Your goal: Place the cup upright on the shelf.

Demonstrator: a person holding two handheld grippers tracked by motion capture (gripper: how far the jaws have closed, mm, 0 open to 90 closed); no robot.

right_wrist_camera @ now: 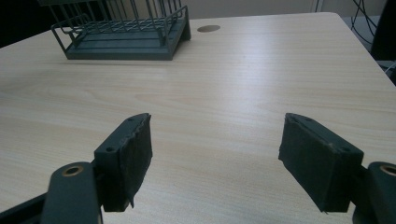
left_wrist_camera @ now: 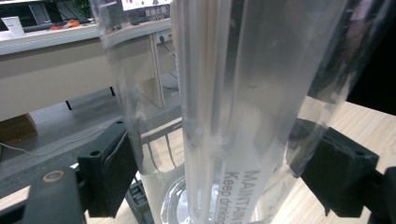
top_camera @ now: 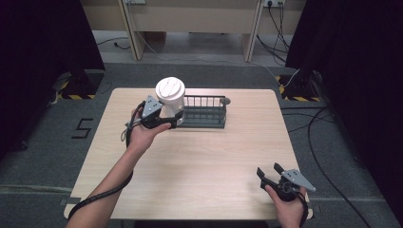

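From above, the left claw (top_camera: 166, 120) is clamped on a clear cup (top_camera: 171, 100) with a white lid, near the surface's (top_camera: 199, 161) far edge, right at the left end of a dark rack (top_camera: 203, 112). The right claw (top_camera: 271, 172) sits released near the near right corner.

Left gripper view: cup (left_wrist_camera: 243, 112) squeezed between both pads.

Right gripper view: jaws wide apart over bare wood, rack (right_wrist_camera: 123, 32) at the far left.

Surroundings: pale wood surface (top_camera: 199, 161) on grey carpet (top_camera: 43, 142).
A "5" marking (top_camera: 81, 128) on the floor at left; hazard-striped bases (top_camera: 76, 96) at both far corners; black cables (top_camera: 328, 142) trailing at right; light desk frame (top_camera: 190, 19) behind.
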